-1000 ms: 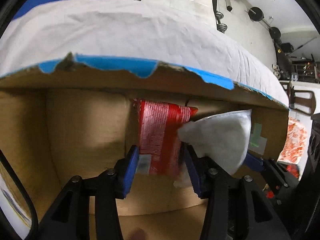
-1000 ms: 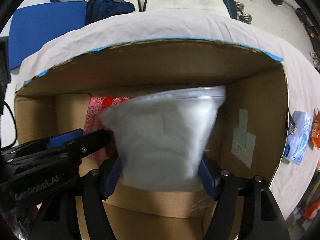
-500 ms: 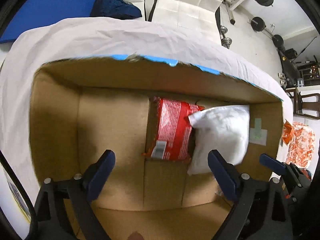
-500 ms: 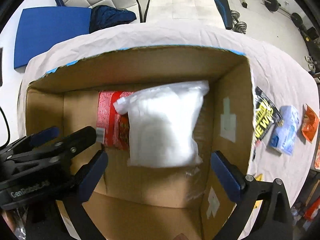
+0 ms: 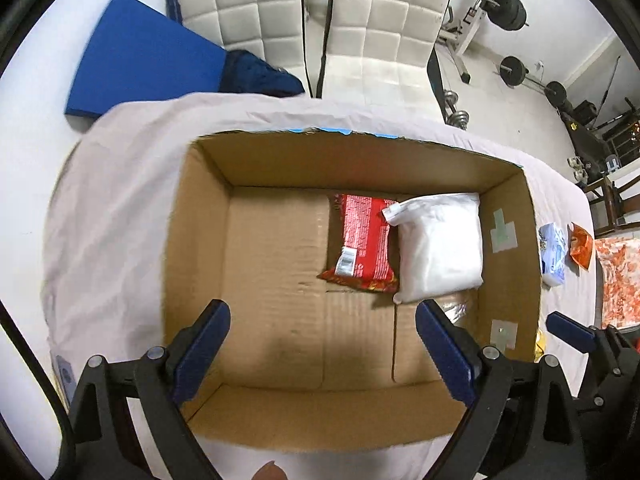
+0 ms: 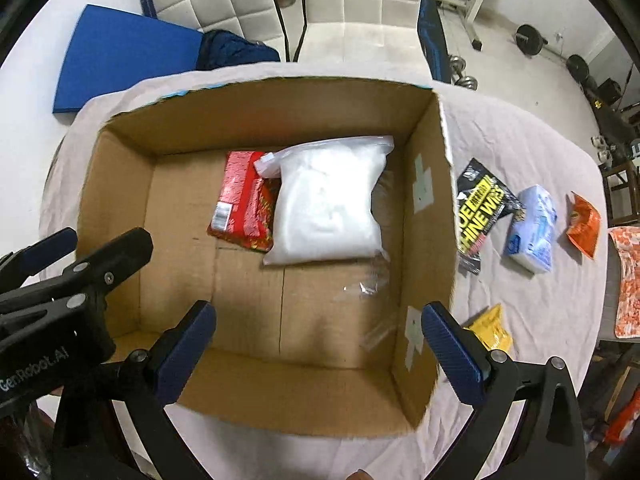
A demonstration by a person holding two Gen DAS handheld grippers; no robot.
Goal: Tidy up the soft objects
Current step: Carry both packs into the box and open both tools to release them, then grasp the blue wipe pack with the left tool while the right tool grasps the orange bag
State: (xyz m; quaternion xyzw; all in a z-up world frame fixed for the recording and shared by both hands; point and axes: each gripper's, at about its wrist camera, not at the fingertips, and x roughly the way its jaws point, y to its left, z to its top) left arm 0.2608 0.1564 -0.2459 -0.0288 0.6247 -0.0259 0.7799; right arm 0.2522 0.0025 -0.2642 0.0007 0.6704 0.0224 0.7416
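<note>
Both the left gripper (image 5: 322,346) and right gripper (image 6: 318,342) hover released and empty above the cardboard box (image 6: 120,184), where the red snack packet (image 5: 362,242) and white zip bag (image 6: 328,208) lie touching near its far right corner.

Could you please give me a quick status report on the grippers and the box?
Left gripper and right gripper open, empty. Red packet and white bag in cardboard box. Nothing blocking.
</note>
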